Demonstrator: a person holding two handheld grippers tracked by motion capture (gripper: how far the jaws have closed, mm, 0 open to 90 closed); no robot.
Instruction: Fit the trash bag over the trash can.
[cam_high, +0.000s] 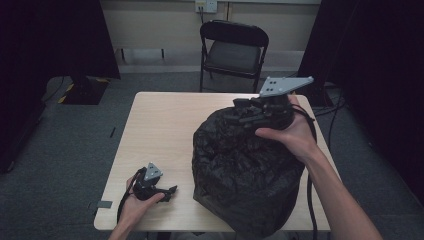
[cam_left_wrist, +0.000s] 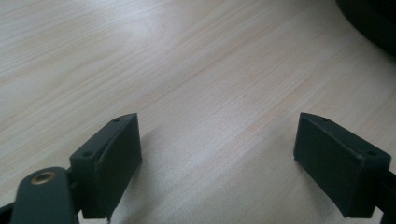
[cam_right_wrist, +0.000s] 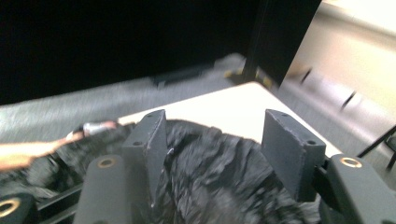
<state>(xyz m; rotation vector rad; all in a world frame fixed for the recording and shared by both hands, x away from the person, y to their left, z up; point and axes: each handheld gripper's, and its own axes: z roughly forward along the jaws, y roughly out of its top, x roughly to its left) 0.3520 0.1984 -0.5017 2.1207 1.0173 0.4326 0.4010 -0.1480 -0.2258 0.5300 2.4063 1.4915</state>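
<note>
High view: large black crinkled plastic bag (cam_high: 245, 172), bulging and rounded, standing on the right half of the pale wood-grain surface (cam_high: 160, 130), its lower edge hanging slightly past the near rim. Glossy, wrinkled skin, gathered into folds at the top. Right hand-held gripper (cam_high: 240, 114) held level at the bag's top far edge, grey three-cornered plate above it, fingers wrapped around its body. Left hand-held gripper (cam_high: 170, 191) resting low on the surface near the front left corner, just beside the bag's base but apart from it.

Right gripper view: jaws about half apart, black folds of the bag (cam_right_wrist: 219, 177) bunched between them; pads not seen pressing, picture blurred.

Left gripper view: jaws wide apart over bare wood (cam_left_wrist: 196, 84), nothing between them; dark edge of the bag (cam_left_wrist: 373, 23) at the upper right corner.
</note>
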